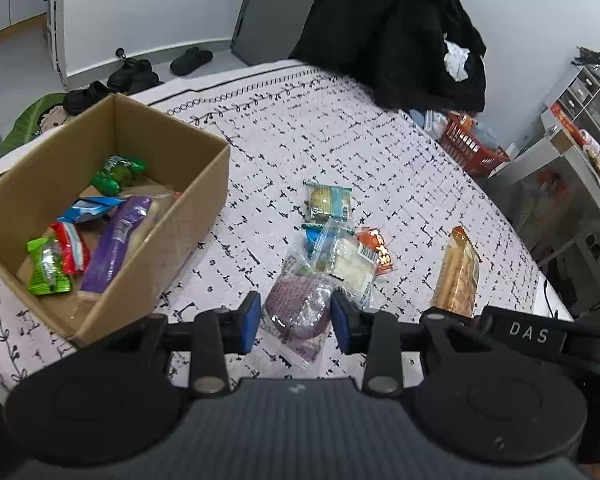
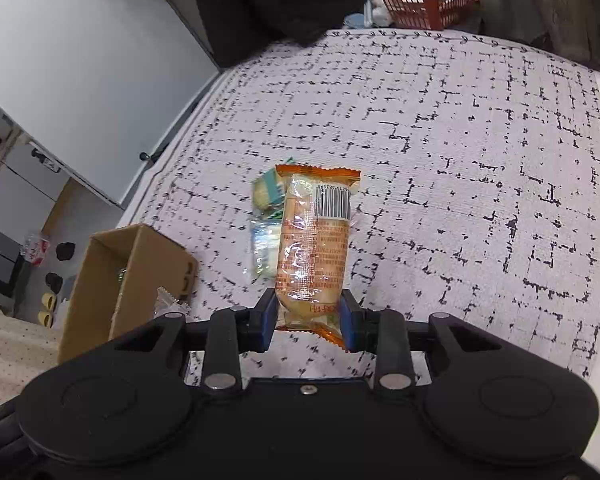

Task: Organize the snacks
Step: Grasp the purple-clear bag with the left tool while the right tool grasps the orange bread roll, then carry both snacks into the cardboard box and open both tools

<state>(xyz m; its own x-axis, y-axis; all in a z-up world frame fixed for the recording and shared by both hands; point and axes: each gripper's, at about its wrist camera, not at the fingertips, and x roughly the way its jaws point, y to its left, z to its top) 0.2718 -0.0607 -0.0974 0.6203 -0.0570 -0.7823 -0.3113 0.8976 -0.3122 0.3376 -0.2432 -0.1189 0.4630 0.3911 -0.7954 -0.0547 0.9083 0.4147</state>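
A white cloth (image 1: 340,132) with a broken black grid pattern covers the surface — pale walls, a heap of black clothing (image 1: 388,24) and a red plastic basket (image 1: 474,146) lie beyond. One open brown cardboard box (image 1: 112,216) holds five wrapped snacks: two green, one blue, one red, one purple. The left gripper (image 1: 296,320) pinches a clear packet with a purple pastry (image 1: 296,312); four packets lie loose just past it. The right gripper (image 2: 309,316) clamps one long orange-wrapped cake (image 2: 314,240) above the cloth — near the box.
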